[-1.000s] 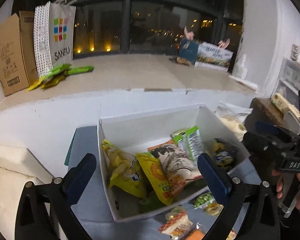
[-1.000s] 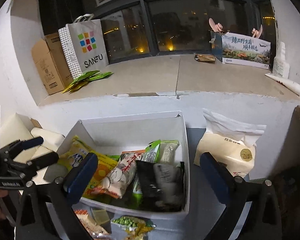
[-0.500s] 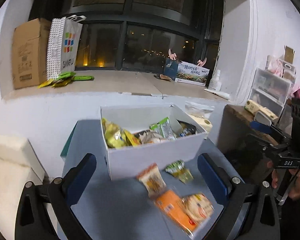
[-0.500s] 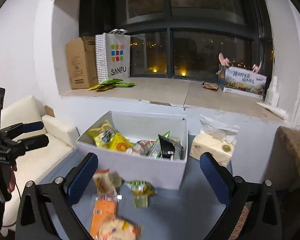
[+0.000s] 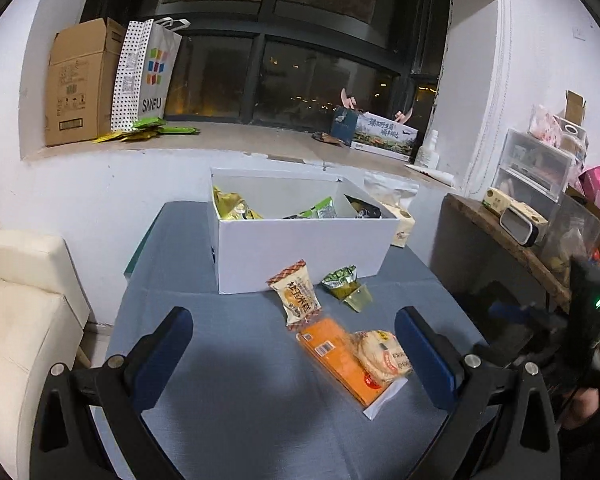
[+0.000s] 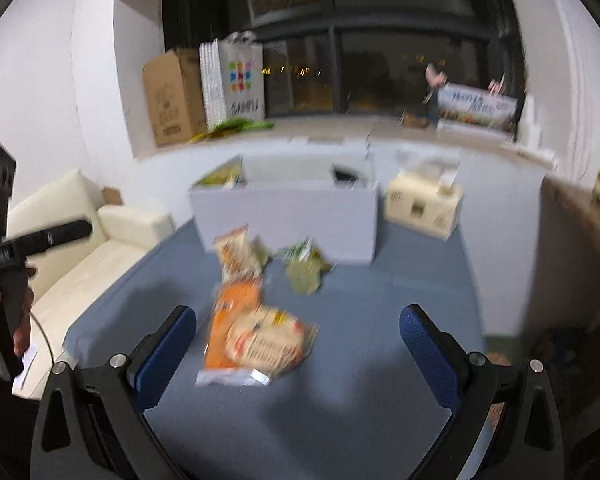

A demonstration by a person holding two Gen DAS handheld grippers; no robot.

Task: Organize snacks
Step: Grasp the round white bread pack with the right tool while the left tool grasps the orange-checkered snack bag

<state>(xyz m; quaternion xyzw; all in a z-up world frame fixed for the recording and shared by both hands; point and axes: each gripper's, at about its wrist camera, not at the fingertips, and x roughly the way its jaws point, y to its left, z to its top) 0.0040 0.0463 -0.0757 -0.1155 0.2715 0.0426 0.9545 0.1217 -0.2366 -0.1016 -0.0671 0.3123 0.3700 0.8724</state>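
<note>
A white box holding several snack packs stands at the far side of a blue-grey table. In front of it lie a beige snack pack, a green pack, a small jelly cup, an orange pack and a round cracker pack. My left gripper is open and empty, hovering above the table short of the orange pack. My right gripper is open and empty, just behind the orange pack and cracker pack. The right wrist view is blurred.
A tissue pack stands right of the box. A cream sofa is left of the table, a wooden side table with clutter to the right. A windowsill holds a cardboard box and a paper bag.
Both grippers have pulled back and away from the white box; the loose packs on the table in front of it have come fully into view. Both stay open.
</note>
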